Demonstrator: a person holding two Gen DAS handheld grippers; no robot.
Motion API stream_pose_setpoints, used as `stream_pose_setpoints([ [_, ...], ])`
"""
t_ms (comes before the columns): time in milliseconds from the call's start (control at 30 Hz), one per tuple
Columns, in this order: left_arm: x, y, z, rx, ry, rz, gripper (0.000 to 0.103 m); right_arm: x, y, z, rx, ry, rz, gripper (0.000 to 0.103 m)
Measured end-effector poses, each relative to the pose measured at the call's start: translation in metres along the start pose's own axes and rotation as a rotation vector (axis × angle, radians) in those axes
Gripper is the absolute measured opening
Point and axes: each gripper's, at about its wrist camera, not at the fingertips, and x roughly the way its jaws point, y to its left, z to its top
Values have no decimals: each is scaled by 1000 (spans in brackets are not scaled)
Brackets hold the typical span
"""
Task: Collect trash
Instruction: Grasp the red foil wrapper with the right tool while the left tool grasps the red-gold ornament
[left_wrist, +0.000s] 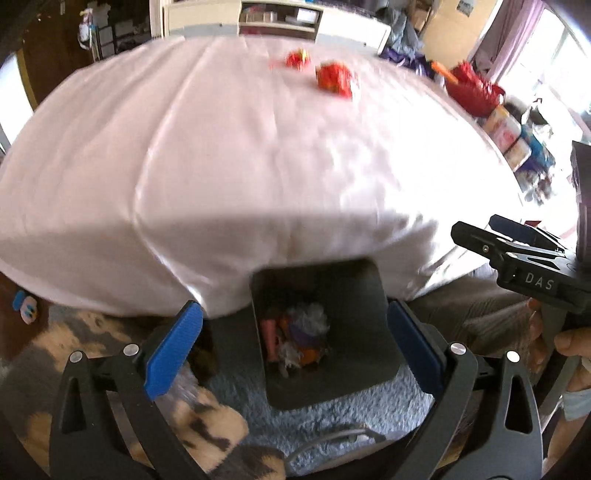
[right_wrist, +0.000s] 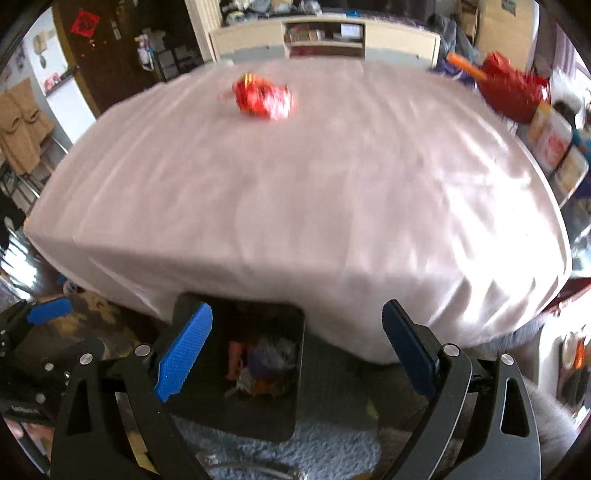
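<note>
Both the left gripper (left_wrist: 293, 347) and right gripper (right_wrist: 297, 354) gape empty above the bin (left_wrist: 373, 295); far-ahead red wrappers (left_wrist: 334, 78) are crinkly, could slip out

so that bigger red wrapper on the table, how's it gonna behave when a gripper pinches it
The bigger red wrapper looks crumpled and thin, so it will probably crush flat rather than resist. It likely weighs almost nothing, like the scraps already in the bin. Pushed, it may skid across the white tablecloth instead of rolling. Blur hides finer detail.

Two crumpled red wrappers (left_wrist: 334, 78) on tablecloth, trash-filled dark bin (left_wrist: 364, 291) below
</note>
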Motion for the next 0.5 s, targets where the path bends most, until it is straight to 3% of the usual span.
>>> stream_pose_setpoints([
  [233,-17,8,52,47,-67,80,95,-5,-2,53,-15,-77,-11,98],
  [500,-3,20,120,88,-94,128,95,23,5,111,9,-80,29,98],
])
